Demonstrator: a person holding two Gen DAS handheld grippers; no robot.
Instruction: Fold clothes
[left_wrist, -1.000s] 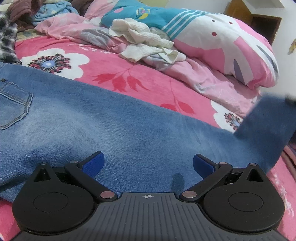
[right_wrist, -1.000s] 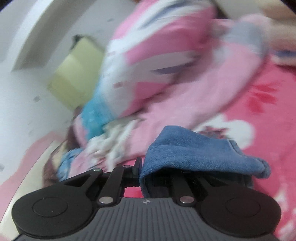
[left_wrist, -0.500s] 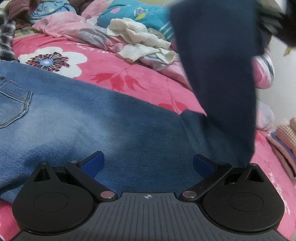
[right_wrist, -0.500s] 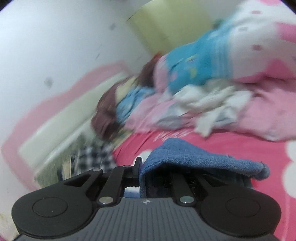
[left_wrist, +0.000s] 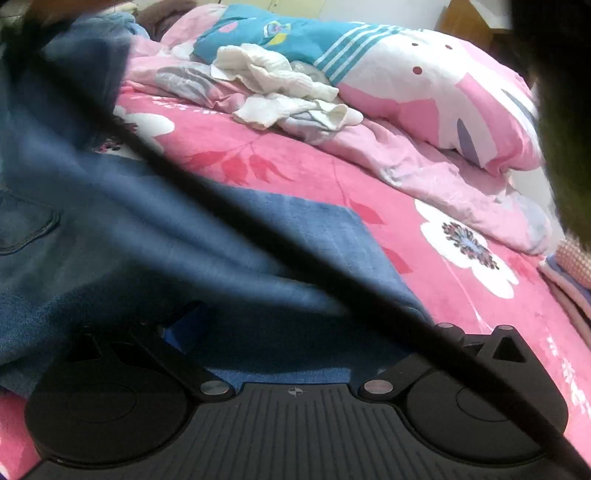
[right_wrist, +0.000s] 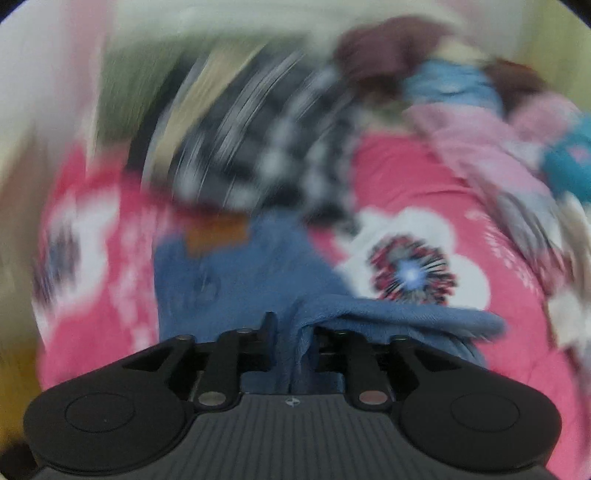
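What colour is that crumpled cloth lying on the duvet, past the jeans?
Cream-white. The crumpled cloth shows best in the left wrist view.

Right wrist view: heavy motion blur over everything past the right gripper (right_wrist: 290, 332). Checked garment (right_wrist: 258, 147) at 12 o'clock smeared, edges unreadable. Brown patch (right_wrist: 218, 232) on the jeans (right_wrist: 221, 280) blurred, lettering not legible. Denim hem (right_wrist: 399, 317) drapes over the right-hand finger, hiding its pad; jaws have just been opening, contact with cloth not readable.

Left wrist view: folded-over jeans (left_wrist: 184, 229) cover both fingertips of the left gripper (left_wrist: 291, 332); jaw gap not visible. Dark out-of-focus band (left_wrist: 295, 258) runs from 10 to 5 o'clock, unidentifiable. Dark shape (left_wrist: 554, 110) at 2 o'clock cut by the frame edge. Stacked cloth (left_wrist: 572, 258) at 3 o'clock cropped.
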